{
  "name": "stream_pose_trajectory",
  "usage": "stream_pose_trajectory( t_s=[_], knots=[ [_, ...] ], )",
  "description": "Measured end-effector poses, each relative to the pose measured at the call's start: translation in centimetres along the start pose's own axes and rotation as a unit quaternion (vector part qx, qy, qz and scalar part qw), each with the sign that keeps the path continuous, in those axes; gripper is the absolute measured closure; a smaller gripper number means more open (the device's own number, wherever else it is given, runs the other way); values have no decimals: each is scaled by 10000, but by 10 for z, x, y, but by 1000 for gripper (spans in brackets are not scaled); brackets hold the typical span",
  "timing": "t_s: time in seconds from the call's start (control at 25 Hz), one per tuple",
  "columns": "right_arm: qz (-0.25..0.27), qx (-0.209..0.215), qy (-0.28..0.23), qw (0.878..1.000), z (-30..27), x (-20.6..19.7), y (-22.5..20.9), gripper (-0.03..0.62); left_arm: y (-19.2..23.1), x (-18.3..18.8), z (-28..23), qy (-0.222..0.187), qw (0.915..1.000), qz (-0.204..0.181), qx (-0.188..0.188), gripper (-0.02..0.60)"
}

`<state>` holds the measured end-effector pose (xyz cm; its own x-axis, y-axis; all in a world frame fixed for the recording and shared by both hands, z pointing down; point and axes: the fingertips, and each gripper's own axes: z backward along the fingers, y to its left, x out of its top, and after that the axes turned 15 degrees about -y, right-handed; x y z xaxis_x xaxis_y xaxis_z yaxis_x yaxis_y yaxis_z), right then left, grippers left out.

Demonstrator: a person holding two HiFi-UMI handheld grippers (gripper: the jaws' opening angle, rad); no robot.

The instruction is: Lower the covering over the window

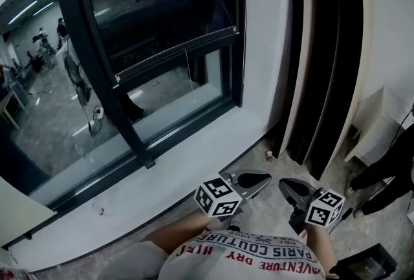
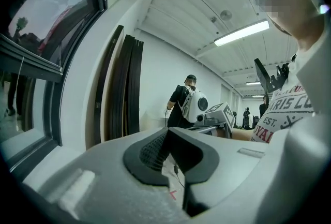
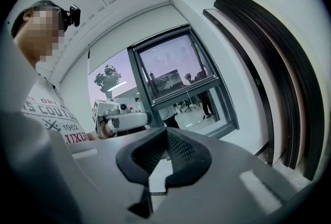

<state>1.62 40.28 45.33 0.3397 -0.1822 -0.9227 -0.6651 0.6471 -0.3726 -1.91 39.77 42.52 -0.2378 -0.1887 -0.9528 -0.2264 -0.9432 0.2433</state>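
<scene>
The window (image 1: 162,46) has a dark frame. The covering's bottom rail (image 1: 174,51) hangs partway down the glass, and a thin cord (image 1: 188,66) dangles from it. The rail also shows in the left gripper view (image 2: 31,60) and in the right gripper view (image 3: 181,88). Both grippers are low in front of my shirt, well below the sill and apart from the window. My left gripper (image 1: 265,178) is shut and holds nothing; its pads (image 2: 155,150) meet. My right gripper (image 1: 284,185) is shut and empty too, its pads (image 3: 178,153) together. Their tips point toward each other.
A white sill (image 1: 194,162) runs under the window. Tall dark panels (image 1: 323,59) lean on the wall at right, with a small cup (image 1: 269,155) on the floor beside them. A person in black (image 1: 388,175) stands at far right, near a black box (image 1: 369,262).
</scene>
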Motion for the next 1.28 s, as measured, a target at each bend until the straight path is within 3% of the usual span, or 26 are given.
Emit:
stream_pose_trajectory(
  t_s=[0.2, 0.48, 1.04, 1.28],
  knots=[
    [-171, 52, -112, 9998, -71, 21, -60, 588, 96, 20, -24, -168, 9998, 63, 86, 578],
    [188, 162, -113, 9996, -154, 63, -126, 588, 200, 63, -55, -425, 9989, -185, 23, 578],
    [23, 333, -238, 9992, -215, 87, -202, 588, 282, 76, -105, -257, 9991, -330, 75, 578],
    [-124, 532, -100, 9985, -254, 84, -257, 588, 344, 76, -127, -407, 9987, -114, 297, 578]
  ],
)
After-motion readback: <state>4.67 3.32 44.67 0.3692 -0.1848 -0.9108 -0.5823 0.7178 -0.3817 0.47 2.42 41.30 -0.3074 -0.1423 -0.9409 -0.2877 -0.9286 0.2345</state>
